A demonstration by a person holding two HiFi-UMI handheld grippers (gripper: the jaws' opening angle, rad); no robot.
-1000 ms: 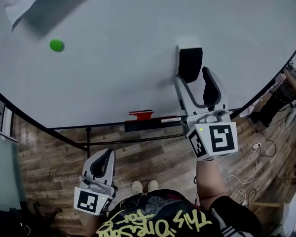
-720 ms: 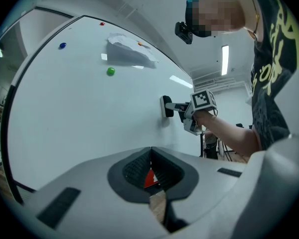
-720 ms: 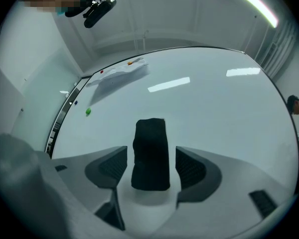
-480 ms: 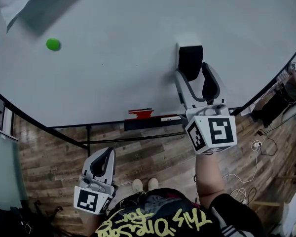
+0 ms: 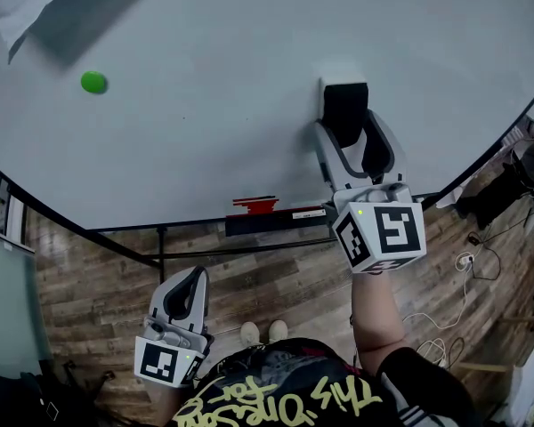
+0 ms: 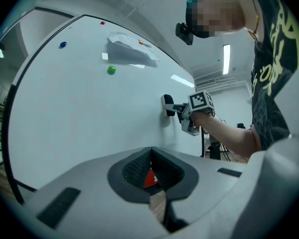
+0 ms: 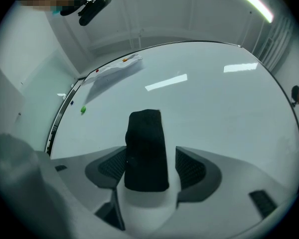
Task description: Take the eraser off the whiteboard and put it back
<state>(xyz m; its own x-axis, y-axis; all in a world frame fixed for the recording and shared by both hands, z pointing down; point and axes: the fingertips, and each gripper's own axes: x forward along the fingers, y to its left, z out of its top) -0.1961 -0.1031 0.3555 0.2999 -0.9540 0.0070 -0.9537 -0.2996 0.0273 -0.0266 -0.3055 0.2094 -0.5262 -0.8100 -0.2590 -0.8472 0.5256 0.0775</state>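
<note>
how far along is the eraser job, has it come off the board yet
Done: nothing yet; the eraser sits flat on the whiteboard. In hand: the right gripper is open with a jaw on either side of the eraser and a gap showing on one side, so there is no grip. Left to do: close on it, lift it off, put it back. The left gripper is shut, held low and idle.

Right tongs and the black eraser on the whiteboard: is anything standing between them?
Nothing visible does. The black rectangular eraser sits on the white whiteboard, between the open jaws of the right tongs, with a gap left on one side. The small round green magnet is far off to the side.
</note>
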